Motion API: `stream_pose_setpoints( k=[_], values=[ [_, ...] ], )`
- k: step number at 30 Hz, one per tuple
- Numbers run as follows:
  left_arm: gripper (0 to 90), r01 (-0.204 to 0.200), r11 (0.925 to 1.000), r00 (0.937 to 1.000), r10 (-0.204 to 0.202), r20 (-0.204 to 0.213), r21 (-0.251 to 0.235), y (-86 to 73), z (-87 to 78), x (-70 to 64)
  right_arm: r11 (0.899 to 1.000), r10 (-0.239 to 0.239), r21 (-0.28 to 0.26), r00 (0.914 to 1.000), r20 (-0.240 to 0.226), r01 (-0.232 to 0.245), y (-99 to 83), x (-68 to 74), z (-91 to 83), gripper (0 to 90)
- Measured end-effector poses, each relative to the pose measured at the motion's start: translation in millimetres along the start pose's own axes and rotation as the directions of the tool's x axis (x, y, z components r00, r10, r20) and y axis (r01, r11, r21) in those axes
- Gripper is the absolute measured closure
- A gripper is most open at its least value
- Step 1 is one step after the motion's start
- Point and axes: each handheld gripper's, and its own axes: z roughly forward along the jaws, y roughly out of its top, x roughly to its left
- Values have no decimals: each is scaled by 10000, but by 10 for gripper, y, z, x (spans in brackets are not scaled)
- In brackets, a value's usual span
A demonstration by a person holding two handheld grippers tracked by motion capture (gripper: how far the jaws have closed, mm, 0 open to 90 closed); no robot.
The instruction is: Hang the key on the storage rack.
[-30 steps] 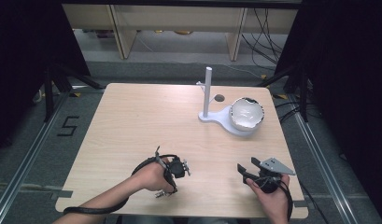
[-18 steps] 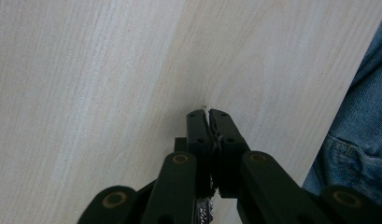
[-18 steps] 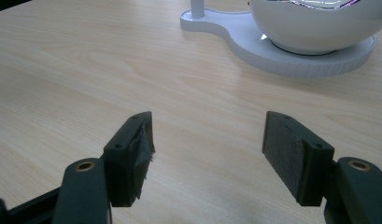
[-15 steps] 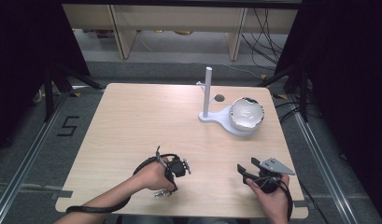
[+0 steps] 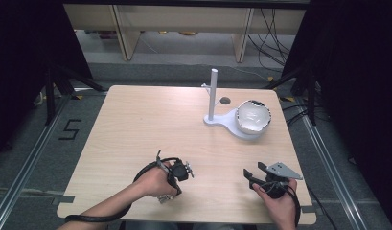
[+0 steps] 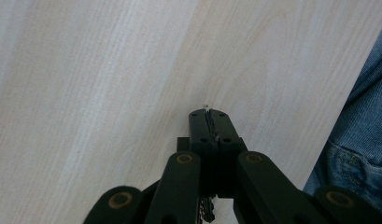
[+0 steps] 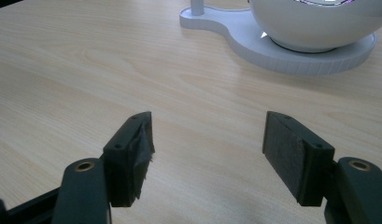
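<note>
Left claw: black two-jaw gripper [image 6: 208,122] is lying clenched, its two jaws pressing flat together with nothing between them, tips hovering just over the pale wood-grain tabletop [image 6: 109,70]; in the high view this same gripper [image 5: 183,170] is sitting at the near left of the table, wrapped by the person's left hand [image 5: 157,182], with a black cable [image 5: 95,218] trailing off the near edge
Right claw: black two-jaw gripper with padded faces [image 7: 208,154] is standing released, its jaws spreading wide apart and gripping nothing, bare wood showing between them; in the high view it [image 5: 256,173] is resting at the near right, carrying a grey three-cornered plate [image 5: 281,169] on top, held by the person's right hand [image 5: 279,203]
Stand: white plastic base with a thin upright white post [image 5: 213,96] is sitting at the far right part of the table, well apart from both claws
Bowl: round white bowl with a dark-patterned rim [image 5: 253,116] is resting on the stand's wide round end; in the right gripper view the bowl's white underside [image 7: 314,23] is showing ahead of the open jaws, on the ribbed-edged base [image 7: 291,58]
Edge of view: blue denim fabric [image 6: 361,140] is showing at the right of the left gripper view, beyond the table's edge
Floor: grey floor is carrying a black figure 5 mark [image 5: 70,129] left of the table
</note>
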Motion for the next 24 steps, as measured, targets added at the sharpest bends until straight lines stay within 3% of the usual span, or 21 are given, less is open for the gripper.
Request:
stream_pose_setpoints(
  k=[7, 8, 11, 14, 15, 18, 19, 20, 21, 22, 23, 24],
  values=[
    [890, 226, 9987, 9996, -234, -169, -453, -44, -85, 49, 10000, 52, -82, 9999, -100, -53, -2, 2, 10, 342],
    [890, 315, 9980, 9993, -326, -191, -549, -53, -106, 55, 9990, 413, 194, 9991, -26, -412, 0, 41, -10, 342],
    [891, 367, 9967, 9990, -385, -233, -727, -57, -139, 65, 10000, 30, 53, 10000, -37, -30, 3, 8, -1, 342],
    [891, 489, 9919, 9979, -535, -361, -1170, -63, -195, 76, 10000, 44, -51, 10000, -71, -45, -1, 3, 7, 342],
    [891, 561, 9893, 9974, -618, -381, -1343, -65, -213, 77, 9991, 405, 96, 9992, 7, -405, -3, 36, -7, 342],
    [893, 621, 9834, 9963, -714, -486, -1704, -73, -276, 94, 9994, 303, 137, 9995, 6, -303, -1, 32, -9, 342],
    [893, 679, 9758, 9951, -813, -565, -2079, -77, -319, 115, 9998, 170, 96, 9999, 0, -170, -1, 21, -4, 342],
    [893, 734, 9709, 9944, -887, -578, -2281, -80, -341, 126, 9990, 413, 176, 9991, 15, -414, -2, 42, -12, 342],
    [893, 734, 9709, 9944, -887, -578, -2281, -80, -341, 126, 9990, 413, 176, 9991, 15, -414, -2, 42, -12, 342],
    [894, 813, 9615, 9927, -1018, -653, -2626, -83, -375, 148, 9995, 291, 133, 9996, 1, -291, -2, 33, -7, 342],
    [893, 813, 9615, 9927, -1018, -653, -2626, -83, -375, 148, 9995, 291, 133, 9996, 1, -291, -2, 33, -7, 342],
    [893, 1245, 9354, 9872, -1503, -535, -3308, -82, -397, 167, 9990, 416, 188, 9991, -27, -416, -2, 41, -9, 342]
  ],
)
